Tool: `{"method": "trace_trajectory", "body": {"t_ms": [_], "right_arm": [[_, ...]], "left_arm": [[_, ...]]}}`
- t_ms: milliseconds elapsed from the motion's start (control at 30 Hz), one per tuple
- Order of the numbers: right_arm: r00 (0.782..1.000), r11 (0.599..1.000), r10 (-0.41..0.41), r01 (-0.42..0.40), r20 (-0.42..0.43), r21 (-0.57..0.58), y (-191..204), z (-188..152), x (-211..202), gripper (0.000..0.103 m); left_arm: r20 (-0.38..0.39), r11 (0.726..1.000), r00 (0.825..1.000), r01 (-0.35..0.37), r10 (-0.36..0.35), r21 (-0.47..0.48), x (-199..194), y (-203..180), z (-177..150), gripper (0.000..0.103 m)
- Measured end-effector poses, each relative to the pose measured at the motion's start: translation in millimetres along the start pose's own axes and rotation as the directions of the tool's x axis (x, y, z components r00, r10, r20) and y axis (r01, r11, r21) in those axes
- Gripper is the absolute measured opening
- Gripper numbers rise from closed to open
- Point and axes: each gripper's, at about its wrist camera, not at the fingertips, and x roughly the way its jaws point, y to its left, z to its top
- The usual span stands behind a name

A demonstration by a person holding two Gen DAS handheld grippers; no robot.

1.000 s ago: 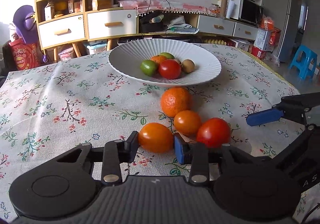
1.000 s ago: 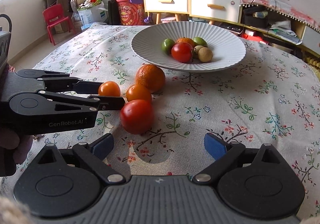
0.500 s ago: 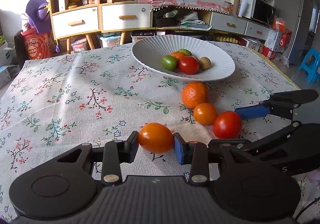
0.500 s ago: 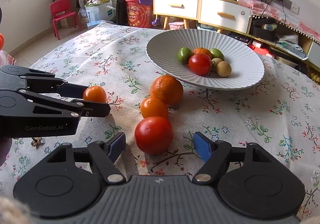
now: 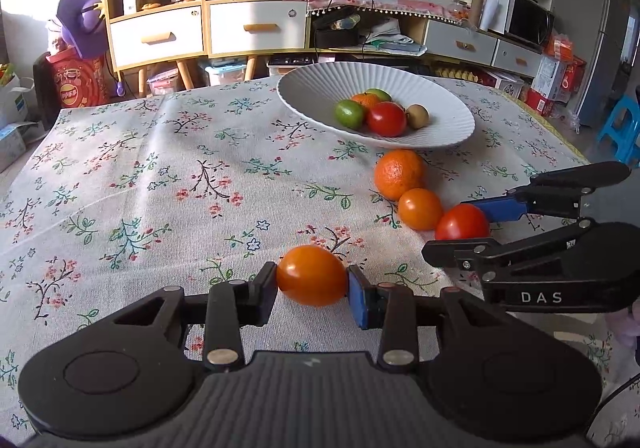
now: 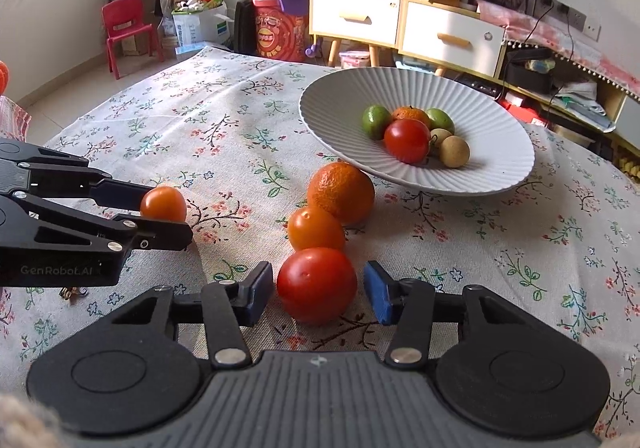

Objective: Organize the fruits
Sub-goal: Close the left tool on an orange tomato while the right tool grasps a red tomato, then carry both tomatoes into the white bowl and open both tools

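Plate (image 6: 500, 176): five fruits in (upper right).
Table (image 6: 520, 268): four left.
Left tongs (image 5: 313, 280): gripping orange tomato (image 5: 312, 275).
Right tongs (image 6: 318, 288): closing round red tomato (image 6: 317, 285), not yet pressing.

Wooden drawer cabinet (image 6: 404, 20) against a white wall, red chair (image 6: 128, 32) beside a sunlit window

Bright window daylight from the left (glaring), fisheye-bent edges, sharp focus.

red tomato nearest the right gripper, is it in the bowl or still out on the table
Out. The red tomato sits on the tablecloth, short of the white bowl, between the closing jaws of the right gripper, whose pads are not yet pressing it.
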Motion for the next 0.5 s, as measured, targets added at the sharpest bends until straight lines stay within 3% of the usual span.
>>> {"method": "trace_trajectory", "body": {"t_ms": [67,500], "right_arm": [[1.000,1.000,0.002,-0.002,0.002,-0.002,0.5,0.4,-0.8,0.037],[1.000,0.999,0.029,-0.029,0.005,0.020,-0.4,7.6,-11.3,0.033]], "left_arm": [[-0.001,1.000,1.000,0.001,-0.001,-0.002,-0.1,0.4,0.3,0.037],[0.000,1.000,1.000,0.021,-0.021,-0.013,-1.7,-2.0,10.1,0.037]]}}
